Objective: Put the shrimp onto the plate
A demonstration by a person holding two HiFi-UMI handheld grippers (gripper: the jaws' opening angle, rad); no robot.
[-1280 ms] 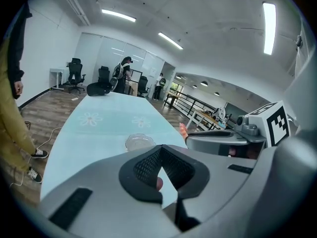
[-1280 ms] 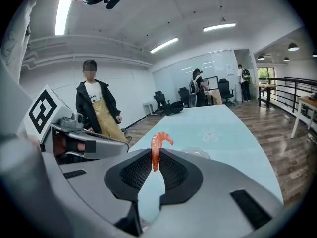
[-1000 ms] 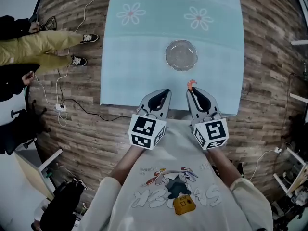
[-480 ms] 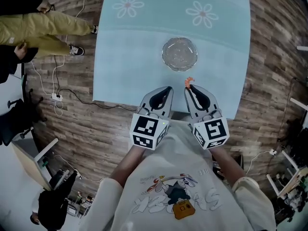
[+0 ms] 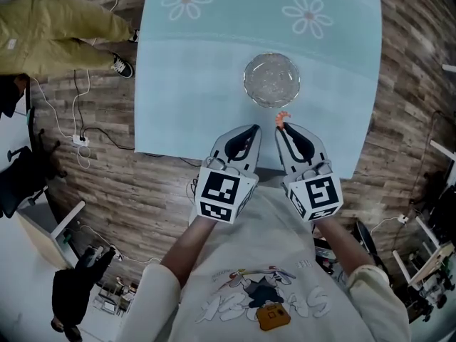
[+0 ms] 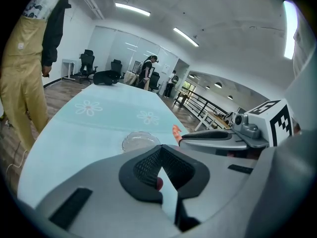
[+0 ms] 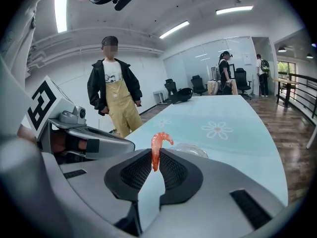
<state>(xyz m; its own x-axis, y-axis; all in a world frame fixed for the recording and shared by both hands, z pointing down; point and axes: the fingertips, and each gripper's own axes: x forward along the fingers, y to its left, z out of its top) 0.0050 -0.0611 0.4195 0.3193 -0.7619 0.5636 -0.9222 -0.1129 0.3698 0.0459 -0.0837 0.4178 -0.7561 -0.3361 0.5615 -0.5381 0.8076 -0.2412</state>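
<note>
An orange shrimp (image 5: 283, 117) sticks up from the tips of my right gripper (image 5: 283, 127), which is shut on it just short of the near rim of the clear glass plate (image 5: 271, 79). In the right gripper view the shrimp (image 7: 157, 148) stands curled between the jaws of the right gripper (image 7: 155, 165), with the plate (image 7: 192, 150) just behind it. My left gripper (image 5: 251, 130) hovers beside it over the table's near edge, shut with nothing held. The left gripper view shows the left gripper (image 6: 159, 170), the plate (image 6: 140, 140) and the shrimp (image 6: 176, 131).
The table (image 5: 192, 70) has a pale blue cloth with two flower prints. A person in yellow trousers (image 5: 64, 20) stands at its left, over cables (image 5: 78, 130) on the wood floor. Office chairs (image 7: 200, 85) stand far behind the table.
Both grippers have edged forward, bringing the shrimp slightly nearer the plate's rim. The person at the left has shifted in the view.
</note>
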